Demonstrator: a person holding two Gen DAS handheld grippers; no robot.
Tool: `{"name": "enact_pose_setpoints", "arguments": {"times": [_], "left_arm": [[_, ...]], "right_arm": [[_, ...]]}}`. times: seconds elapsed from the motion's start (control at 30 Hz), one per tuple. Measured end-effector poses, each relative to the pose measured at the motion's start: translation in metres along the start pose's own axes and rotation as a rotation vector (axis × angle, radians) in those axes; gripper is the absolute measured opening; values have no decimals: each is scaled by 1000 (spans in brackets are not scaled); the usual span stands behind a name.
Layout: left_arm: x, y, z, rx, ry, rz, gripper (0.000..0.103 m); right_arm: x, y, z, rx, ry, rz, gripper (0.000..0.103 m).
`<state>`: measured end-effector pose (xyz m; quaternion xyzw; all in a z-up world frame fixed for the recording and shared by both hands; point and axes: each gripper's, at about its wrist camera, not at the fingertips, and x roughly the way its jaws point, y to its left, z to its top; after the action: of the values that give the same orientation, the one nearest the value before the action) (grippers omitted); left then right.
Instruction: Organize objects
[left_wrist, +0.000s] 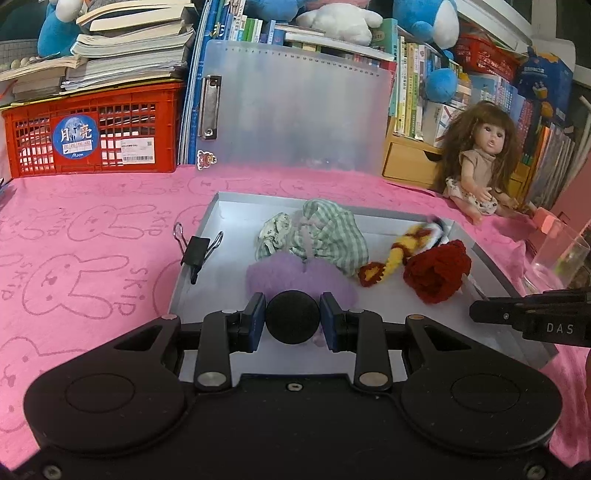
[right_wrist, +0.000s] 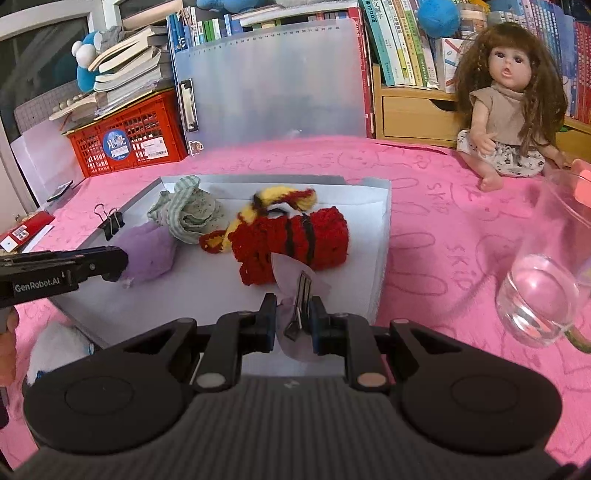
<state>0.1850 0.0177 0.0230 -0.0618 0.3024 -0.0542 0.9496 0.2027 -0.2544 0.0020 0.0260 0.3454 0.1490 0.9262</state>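
A shallow white tray (left_wrist: 221, 280) (right_wrist: 207, 295) lies on the pink cloth. It holds a purple fluffy piece (left_wrist: 284, 277) (right_wrist: 147, 254), a green checked cloth (left_wrist: 328, 232) (right_wrist: 181, 218), a yellow crocheted piece (left_wrist: 402, 247) (right_wrist: 280, 197) and a red crocheted piece (left_wrist: 437, 273) (right_wrist: 306, 240). Over the tray's near part, my left gripper (left_wrist: 293, 321) (right_wrist: 122, 262) is shut on a black round ball (left_wrist: 293, 317). My right gripper (right_wrist: 293, 317) (left_wrist: 480, 312) is shut on a thin metal hair clip (right_wrist: 302, 299) with a pale translucent piece, just above the tray's near edge.
A black binder clip (left_wrist: 195, 251) (right_wrist: 110, 223) sits on the tray's left rim. A clear glass cup (left_wrist: 557, 258) (right_wrist: 535, 295) stands to the right, a doll (left_wrist: 476, 162) (right_wrist: 506, 110) behind it. A red crate (left_wrist: 92, 129), a translucent clipboard (left_wrist: 295, 110) and books line the back.
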Motion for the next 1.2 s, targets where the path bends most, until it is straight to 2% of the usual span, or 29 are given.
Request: {"name": "enact_pose_setpoints", "arguments": {"times": [0.27, 0.53, 0.63, 0.67, 0.77, 0.9, 1.2], "left_arm": [[23, -4, 15, -28, 15, 10, 30], [26, -7, 10, -5, 25, 7, 33], [23, -6, 10, -10, 22, 5, 45], [21, -6, 10, -11, 20, 4, 48], [15, -7, 10, 1, 13, 2, 60], [2, -9, 8, 35, -8, 2, 73], [-31, -9, 0, 53, -32, -43, 79]], "right_arm": [[18, -8, 19, 14, 24, 0, 22], [21, -10, 14, 16, 20, 11, 23], [16, -11, 14, 13, 4, 19, 33], [14, -11, 14, 14, -3, 16, 47], [8, -11, 13, 10, -18, 27, 61], [0, -8, 12, -11, -37, 18, 67], [-31, 4, 5, -71, -102, 20, 81]]}}
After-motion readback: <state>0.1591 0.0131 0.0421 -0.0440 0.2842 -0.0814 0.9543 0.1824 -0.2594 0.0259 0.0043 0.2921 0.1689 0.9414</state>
